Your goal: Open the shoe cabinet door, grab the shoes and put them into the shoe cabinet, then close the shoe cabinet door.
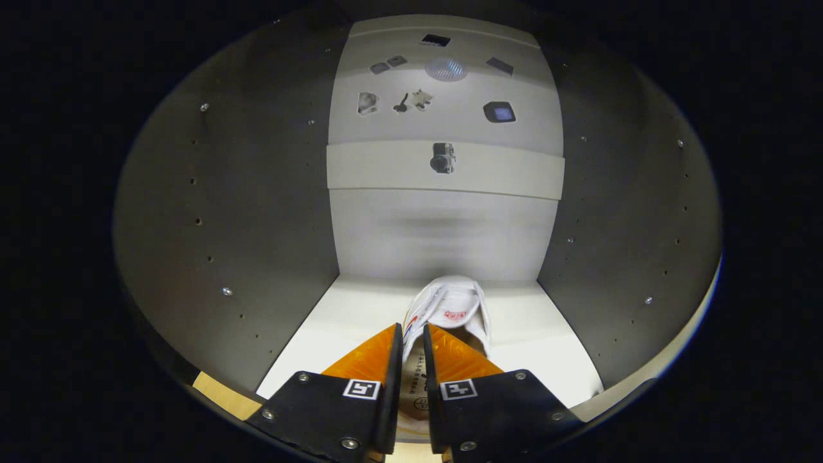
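- Gripper view puts you inside the shoe cabinet: its dark left wall fills the left of the frame.
- Low in the centre, your gripper is narrowed on the white shoe, both orange fingers pressing its side wall.
- The shoe's toe points at the pale back panel, on the white shelf floor.
- At right stands the other dark wall.

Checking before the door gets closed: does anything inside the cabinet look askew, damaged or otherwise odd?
Nothing stands out. The white shoe sits on the cabinet floor, toe toward the back wall, its heel edge pinched between the gripper fingers. No damage or mess shows.
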Available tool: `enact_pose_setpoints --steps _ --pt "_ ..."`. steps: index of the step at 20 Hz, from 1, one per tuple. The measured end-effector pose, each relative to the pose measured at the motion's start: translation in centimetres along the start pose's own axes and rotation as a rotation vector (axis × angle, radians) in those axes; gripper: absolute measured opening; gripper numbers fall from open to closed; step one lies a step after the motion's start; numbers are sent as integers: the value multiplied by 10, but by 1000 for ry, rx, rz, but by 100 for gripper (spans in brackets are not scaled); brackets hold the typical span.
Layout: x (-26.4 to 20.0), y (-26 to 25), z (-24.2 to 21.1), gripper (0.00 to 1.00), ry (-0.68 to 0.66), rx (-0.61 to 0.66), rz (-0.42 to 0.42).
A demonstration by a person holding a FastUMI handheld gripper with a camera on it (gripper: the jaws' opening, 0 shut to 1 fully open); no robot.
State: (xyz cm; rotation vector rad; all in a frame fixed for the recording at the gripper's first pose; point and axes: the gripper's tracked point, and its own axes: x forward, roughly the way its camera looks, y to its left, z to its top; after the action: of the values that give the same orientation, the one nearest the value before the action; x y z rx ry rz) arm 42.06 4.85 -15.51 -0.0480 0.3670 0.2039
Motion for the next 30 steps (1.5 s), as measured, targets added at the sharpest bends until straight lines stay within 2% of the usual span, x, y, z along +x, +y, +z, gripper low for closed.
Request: enact_pose_setpoints --steps 6,12,21,30 --pt "-62 -1 21 20 -70 -20 -32" --pt "-150 14 37 20 -163 -9 -29" --pt "-264 28 16 24 -215 2 -51" --pt "-366 7 6 31 -267 36 -96"
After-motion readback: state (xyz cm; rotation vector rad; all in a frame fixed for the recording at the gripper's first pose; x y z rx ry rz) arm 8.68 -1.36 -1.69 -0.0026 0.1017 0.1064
